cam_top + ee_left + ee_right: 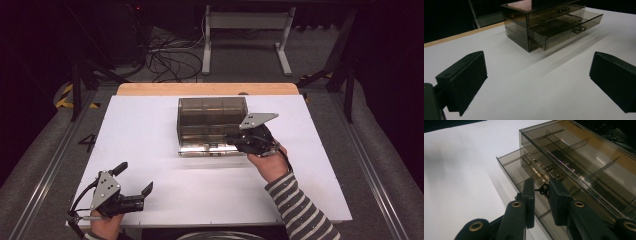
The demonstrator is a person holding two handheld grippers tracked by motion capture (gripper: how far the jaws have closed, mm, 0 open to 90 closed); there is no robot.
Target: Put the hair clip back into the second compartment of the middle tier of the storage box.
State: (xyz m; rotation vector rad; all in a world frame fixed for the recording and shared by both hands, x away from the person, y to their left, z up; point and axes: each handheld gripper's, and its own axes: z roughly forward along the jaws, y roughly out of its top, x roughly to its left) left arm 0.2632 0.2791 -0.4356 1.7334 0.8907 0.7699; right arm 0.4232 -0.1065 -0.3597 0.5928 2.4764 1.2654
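Smoked-acrylic drawer organizer [212,124] sits mid-table [150,140], lower drawer [564,30] partly out. Right claw [544,190] is nearly together around a small dark object over that drawer, probably stowing it. Left claw [134,178] parked apart, idle.

One smoky clear drawer box [212,120] stands at the centre of the frame on one white table [150,145]. It has two drawers: the lower drawer [566,27] is pulled out and the upper one [554,12] is shut. Each drawer carries one small knob, making two knobs. Two grippers are present: the left gripper [135,179] at lower left and the right gripper [231,137] at centre right.
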